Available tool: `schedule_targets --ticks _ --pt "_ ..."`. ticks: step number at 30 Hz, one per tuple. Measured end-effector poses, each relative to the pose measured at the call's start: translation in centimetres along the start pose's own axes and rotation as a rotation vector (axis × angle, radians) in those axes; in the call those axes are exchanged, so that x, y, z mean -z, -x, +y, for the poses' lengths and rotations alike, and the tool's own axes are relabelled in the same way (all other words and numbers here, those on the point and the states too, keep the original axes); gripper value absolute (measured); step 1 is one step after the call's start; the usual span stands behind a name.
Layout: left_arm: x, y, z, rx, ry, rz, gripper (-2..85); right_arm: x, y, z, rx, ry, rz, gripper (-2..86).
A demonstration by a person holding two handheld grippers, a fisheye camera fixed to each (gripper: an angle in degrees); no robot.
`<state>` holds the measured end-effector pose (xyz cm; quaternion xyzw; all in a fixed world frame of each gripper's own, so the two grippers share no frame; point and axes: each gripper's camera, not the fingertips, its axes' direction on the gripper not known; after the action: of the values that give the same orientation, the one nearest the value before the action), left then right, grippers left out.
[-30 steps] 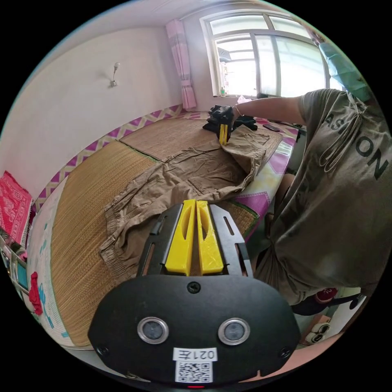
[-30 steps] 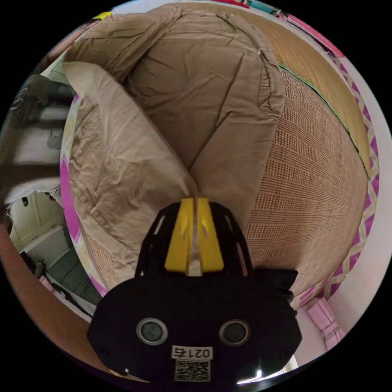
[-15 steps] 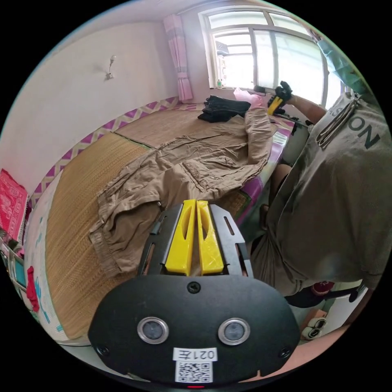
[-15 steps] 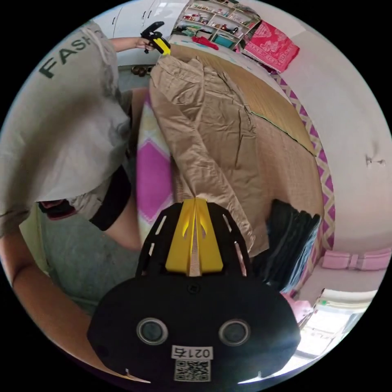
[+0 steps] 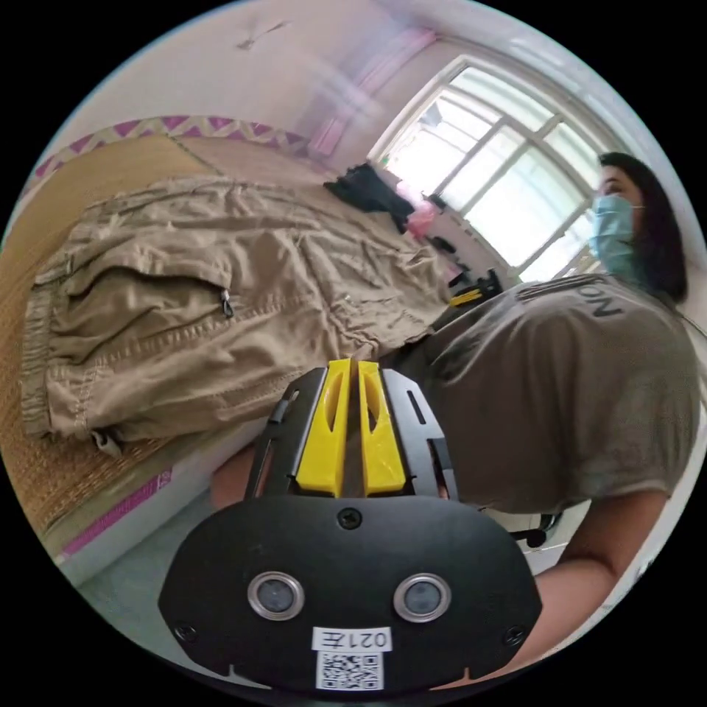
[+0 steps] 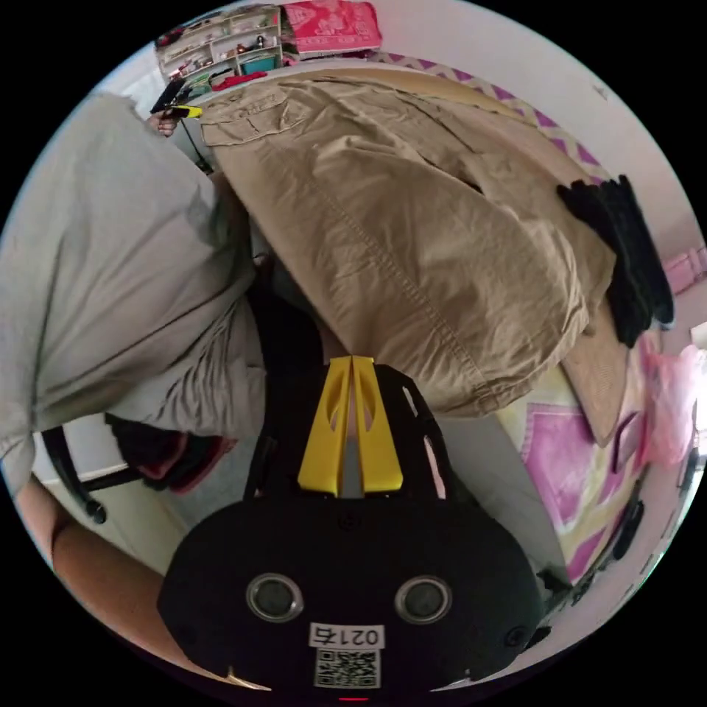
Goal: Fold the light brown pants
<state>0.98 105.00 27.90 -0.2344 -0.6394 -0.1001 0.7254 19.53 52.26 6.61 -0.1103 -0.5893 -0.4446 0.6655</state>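
Note:
The light brown pants (image 5: 221,294) lie flat on the woven mat (image 5: 44,464) of the bed, one leg laid over the other, with the cuffs at the left of the left gripper view. My left gripper (image 5: 352,362) hangs off the bed's edge, shut, with no cloth between its jaws. In the right gripper view the pants (image 6: 412,206) spread across the bed above my right gripper (image 6: 352,359), which is shut and empty below the bed's edge. The right gripper (image 5: 471,296) also appears small beside the person's shirt, and the left gripper (image 6: 177,110) near the cuffs.
A person (image 5: 560,383) in a grey shirt stands against the bed between both grippers. Folded black clothes (image 6: 626,243) and a pink bag (image 6: 670,412) lie past the waist end. The window (image 5: 501,184) is behind that end; shelves (image 6: 221,44) stand beyond the cuffs.
The right gripper held the pants' waist edge earlier and has let it go. Both grippers have drawn back off the bed towards the person. The pants have settled flat on the mat.

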Motion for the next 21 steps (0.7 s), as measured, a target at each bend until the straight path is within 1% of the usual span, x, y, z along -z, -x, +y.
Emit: schedule_targets --ticks 1,2,3,4,5,6,7,8,9,11,12,14,15,16,17,18,19,21 --pt "2.1 -0.8 -0.1 -0.044 -0.08 0.049 -1.0 1.6 -0.7 0.7 0.031 -0.027 -0.118 2.0" --pt "3.1 -1.1 -0.2 -0.059 -0.118 0.051 -1.0 4.4 -1.5 1.7 0.047 -0.136 -0.162 2.7" --pt "5.0 -1.6 -0.8 -0.06 -0.183 0.004 -1.0 6.0 -2.0 2.3 0.025 -0.208 -0.124 3.1" --pt "6.3 -1.6 -1.5 -0.029 -0.237 -0.082 -0.9 8.8 -3.7 3.4 -0.08 -0.357 -0.014 4.8" --pt "6.7 -1.4 -2.1 -0.003 -0.254 -0.133 -0.9 10.7 -5.5 4.2 -0.173 -0.47 0.086 6.3" --pt "6.7 -0.8 -3.5 0.035 -0.256 -0.237 -0.9 11.1 -6.3 4.3 -0.207 -0.492 0.133 6.9" --pt "5.9 0.4 -5.2 0.074 -0.231 -0.341 -1.0 10.9 -8.5 3.7 -0.285 -0.465 0.208 8.6" --pt "5.2 1.3 -6.2 0.102 -0.213 -0.39 -1.0 9.6 -11.3 2.6 -0.363 -0.37 0.243 10.5" --pt "3.4 3.4 -8.1 0.144 -0.176 -0.461 -1.0 8.8 -12.6 2.1 -0.386 -0.327 0.24 11.2" --pt "0.4 7.1 -10.6 0.199 -0.143 -0.532 -1.0 5.2 -17.6 0.9 -0.42 -0.241 0.144 12.6" --pt "-1.8 10.2 -12.1 0.261 -0.105 -0.57 -1.0 4.3 -18.8 0.7 -0.421 -0.219 0.101 12.6" --pt "-5.3 15.5 -13.6 0.364 -0.006 -0.613 -1.0 1.2 -22.3 0.3 -0.385 -0.151 -0.099 8.1" --pt "-7.2 18.9 -14.0 0.447 0.061 -0.648 -1.0 1.3 -22.8 0.5 -0.386 -0.174 -0.09 5.6" --pt "-8.7 21.8 -13.9 0.5 0.092 -0.657 -1.0 1.5 -23.4 0.7 -0.356 -0.204 -0.094 2.2" --pt "-9.4 23.0 -13.8 0.52 0.098 -0.65 -0.9 1.6 -24.4 0.6 -0.353 -0.194 -0.122 0.2" --pt "-10.3 25.3 -13.3 0.563 0.11 -0.625 -0.9 1.7 -24.8 0.4 -0.362 -0.182 -0.117 0.0" --pt "-10.2 26.6 -12.8 0.584 0.067 -0.577 -0.9 1.7 -25.5 0.0 -0.372 -0.161 -0.102 -0.5" --pt "-10.1 28.6 -11.9 0.621 0.038 -0.504 -0.9 1.3 -26.2 -1.4 -0.363 -0.097 -0.065 -0.8"
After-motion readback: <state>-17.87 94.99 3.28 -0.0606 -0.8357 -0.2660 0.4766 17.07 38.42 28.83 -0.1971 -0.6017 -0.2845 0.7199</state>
